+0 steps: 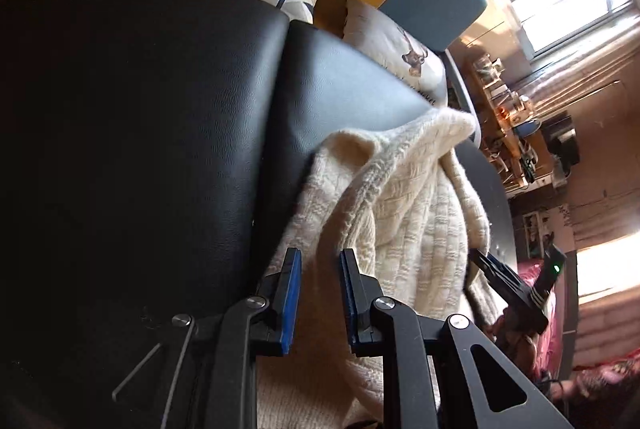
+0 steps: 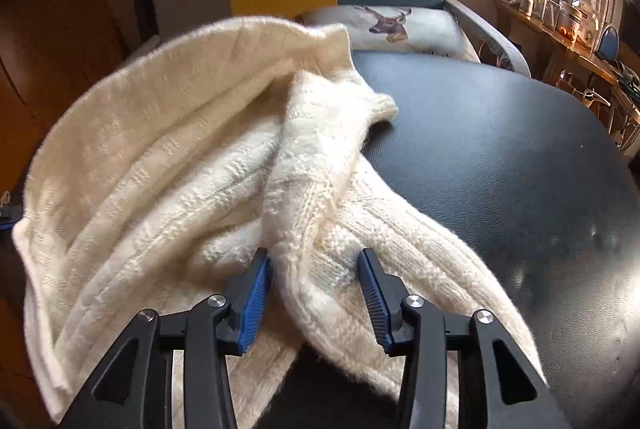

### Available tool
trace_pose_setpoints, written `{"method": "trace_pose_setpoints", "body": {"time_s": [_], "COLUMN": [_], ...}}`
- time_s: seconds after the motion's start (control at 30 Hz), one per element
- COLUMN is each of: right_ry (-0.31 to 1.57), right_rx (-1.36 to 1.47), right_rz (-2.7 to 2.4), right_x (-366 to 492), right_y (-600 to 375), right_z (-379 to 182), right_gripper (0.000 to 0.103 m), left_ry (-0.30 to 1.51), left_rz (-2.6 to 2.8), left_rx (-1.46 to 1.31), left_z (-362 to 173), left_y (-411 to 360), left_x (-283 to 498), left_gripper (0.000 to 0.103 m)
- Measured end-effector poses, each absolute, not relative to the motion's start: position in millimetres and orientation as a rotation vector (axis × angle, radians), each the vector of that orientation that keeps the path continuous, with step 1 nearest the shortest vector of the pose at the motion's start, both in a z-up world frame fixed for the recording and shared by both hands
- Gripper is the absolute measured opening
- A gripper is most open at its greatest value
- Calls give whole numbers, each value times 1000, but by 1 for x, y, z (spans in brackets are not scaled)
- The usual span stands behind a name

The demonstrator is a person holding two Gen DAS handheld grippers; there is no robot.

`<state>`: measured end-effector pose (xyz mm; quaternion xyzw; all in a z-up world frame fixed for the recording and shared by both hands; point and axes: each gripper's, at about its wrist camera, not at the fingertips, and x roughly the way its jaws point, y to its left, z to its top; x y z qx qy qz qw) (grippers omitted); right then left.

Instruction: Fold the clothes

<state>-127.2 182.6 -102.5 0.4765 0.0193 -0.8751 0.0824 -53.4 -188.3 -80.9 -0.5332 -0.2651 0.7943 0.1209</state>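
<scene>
Lying rumpled on the black table [image 2: 500, 149], cream sweater [image 2: 180, 149] fronts both parted hand-held grippers; deer cushion [image 2: 400, 25] behind.

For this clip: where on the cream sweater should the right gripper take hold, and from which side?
Probably the thick knit band of the cream sweater, bunched and raised between the open fingers of the right gripper. Approach from the near edge, along the fingers: the band runs straight away from the camera, so the jaws would close across it on the black leather surface.
</scene>
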Motion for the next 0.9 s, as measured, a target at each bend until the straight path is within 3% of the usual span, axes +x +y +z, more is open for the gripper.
{"method": "trace_pose_setpoints", "body": {"time_s": [0.03,0.07,0.13,0.23,0.3,0.37,0.4,0.5,0.7,0.8,0.9], "right_ry": [90,125,194,105,119,-76,-184,-293,-27,111,192], "right_rx": [1426,1415,1387,1419,1477,1420,1377,1235,1270,1297,1342], "right_rz": [-2654,-2709,-2838,-2897,-2978,-2953,-2927,-2731,-2463,-2377,-2302], "right_x": [-132,-135,-145,-173,-193,-188,-185,-148,-86,-62,-60], "right_y": [184,189,209,255,282,298,305,286,192,149,123], "right_z": [-102,-95,-76,-50,-42,-29,-21,-11,-51,-72,-92], "right_gripper": [24,16,8,8,15,16,23,29,29,29,29], "left_ry": [-762,-750,-726,-717,-726,-730,-703,-644,-768,-902,-859], "left_rz": [2330,2340,2355,2346,2359,2383,2408,2421,2334,2253,2238], "left_rx": [-1544,-1532,-1522,-1556,-1579,-1578,-1573,-1587,-1642,-1643,-1653], "left_z": [-79,-77,-76,-82,-84,-84,-81,-81,-91,-92,-86], "left_y": [-187,-186,-187,-189,-189,-190,-191,-193,-210,-214,-196], "left_x": [-53,-54,-57,-63,-71,-77,-78,-82,-80,-76,-77], "left_gripper": [19,22,29,30,30,30,30,31,33,38,48]}}
